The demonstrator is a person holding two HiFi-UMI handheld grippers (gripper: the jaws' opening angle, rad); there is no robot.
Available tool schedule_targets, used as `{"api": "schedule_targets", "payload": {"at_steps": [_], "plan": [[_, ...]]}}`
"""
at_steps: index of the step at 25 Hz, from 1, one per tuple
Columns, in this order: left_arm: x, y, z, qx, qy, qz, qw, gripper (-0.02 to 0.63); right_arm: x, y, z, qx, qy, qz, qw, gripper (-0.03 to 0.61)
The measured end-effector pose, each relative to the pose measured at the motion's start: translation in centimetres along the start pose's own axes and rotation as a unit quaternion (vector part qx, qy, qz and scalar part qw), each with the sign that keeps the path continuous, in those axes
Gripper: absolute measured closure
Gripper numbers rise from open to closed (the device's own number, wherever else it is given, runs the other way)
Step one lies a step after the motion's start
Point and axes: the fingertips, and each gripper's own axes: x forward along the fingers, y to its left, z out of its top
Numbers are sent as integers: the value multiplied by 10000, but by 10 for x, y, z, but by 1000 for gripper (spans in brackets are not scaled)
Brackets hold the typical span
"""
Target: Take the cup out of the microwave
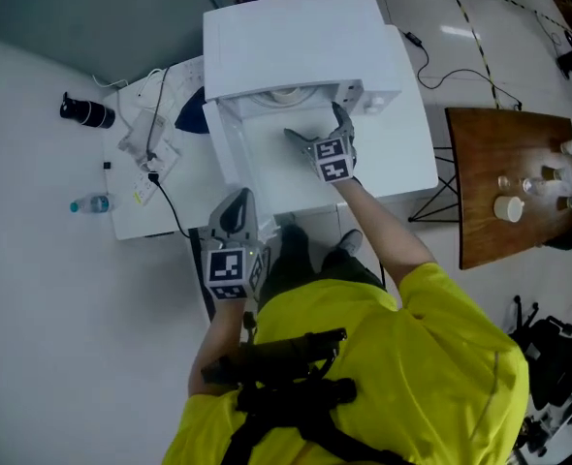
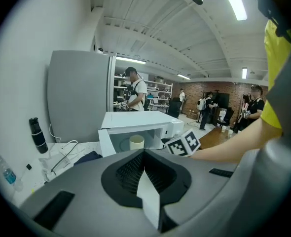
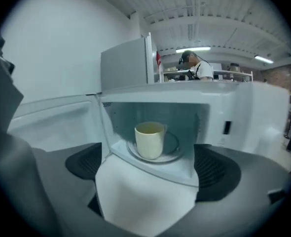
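The cup point(image 3: 149, 140) sits in the open microwave point(image 1: 296, 27), and neither of our grippers touches it.

The cup is pale and stands upright on the glass turntable point(image 3: 174, 151) inside the cavity. The microwave door point(image 3: 52, 125) is swung out to the left. We hold our right gripper point(image 1: 317, 127) just in front of the opening with its jaws spread wide and nothing between them. The cup shows in the gap between them, but it is farther back, clear of both pads. Our left gripper point(image 1: 236, 211) hangs back by the near edge of the white table point(image 1: 136, 216), with its jaws together and empty. Out to the left on that table lie a black flask point(image 1: 87, 111) and a small water bottle point(image 1: 92, 203). A wooden table point(image 1: 499, 143) stands well apart on the right.
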Motion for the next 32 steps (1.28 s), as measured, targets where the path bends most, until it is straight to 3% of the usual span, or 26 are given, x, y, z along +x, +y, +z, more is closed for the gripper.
{"api": "schedule_targets", "payload": {"at_steps": [4, 11, 13, 16, 22, 26, 29, 32], "plan": [[22, 20, 9, 162, 102, -181, 9997, 617, 79, 4, 0, -207, 46, -30, 9998, -4], [46, 45, 15, 205, 201, -439, 9986, 617, 148, -8, 5, -299, 93, -354, 9989, 9], [48, 49, 13, 171, 219, -470, 9985, 617, 156, -10, 8, -252, 80, -436, 9987, 119], [49, 53, 14, 119, 234, -458, 9986, 617, 159, -7, 10, -291, 118, -422, 9986, 120], [52, 52, 23, -39, 99, -320, 9994, 617, 97, 41, 20, -356, -140, 174, 9991, 121], [50, 34, 20, -45, 162, -306, 9994, 617, 27, 66, -11, -160, -69, 543, 9984, 121], [45, 8, 15, -36, 321, -341, 9989, 617, -26, 38, -63, -129, 253, 430, 9987, 121], [43, -20, 15, 51, 223, -386, 9990, 617, -70, -32, -117, -107, 570, 27, 9983, 121]]}}
